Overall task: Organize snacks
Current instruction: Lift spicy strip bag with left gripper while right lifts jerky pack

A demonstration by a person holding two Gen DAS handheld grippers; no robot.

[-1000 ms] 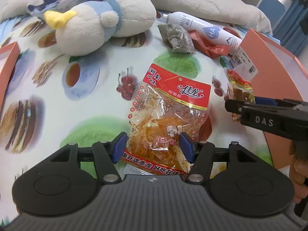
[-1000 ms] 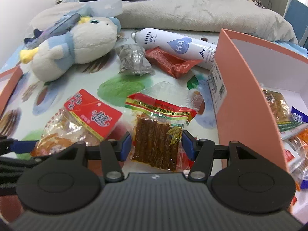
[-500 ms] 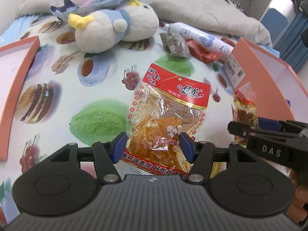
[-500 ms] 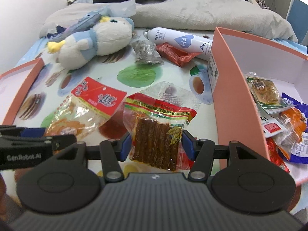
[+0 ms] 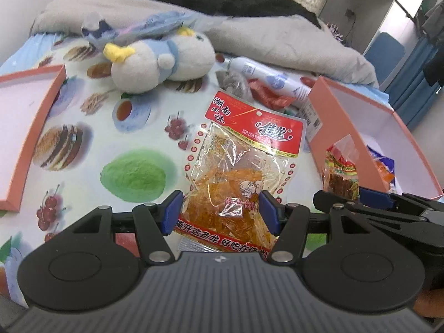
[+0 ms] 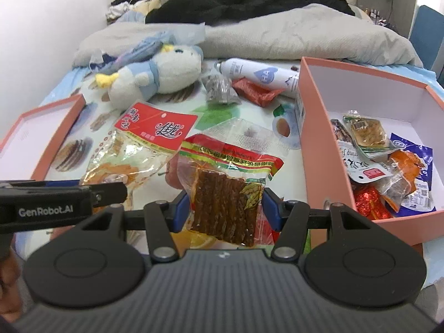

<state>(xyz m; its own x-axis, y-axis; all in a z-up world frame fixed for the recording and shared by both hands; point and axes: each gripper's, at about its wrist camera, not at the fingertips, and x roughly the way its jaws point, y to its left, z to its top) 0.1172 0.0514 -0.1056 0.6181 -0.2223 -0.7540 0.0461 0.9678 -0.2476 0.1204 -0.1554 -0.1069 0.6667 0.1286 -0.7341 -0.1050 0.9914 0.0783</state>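
Above bedspread, left tongs (image 5: 220, 209) grip orange-strips packet (image 5: 241, 172); right tongs (image 6: 226, 208) grip brown-sticks packet (image 6: 227, 183).

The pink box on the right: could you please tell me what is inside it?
The pink box holds a loose pile of snack packets against its white floor: an orange one, a blue-white one, a red foil one. Whatever lies beneath the pile is hidden.
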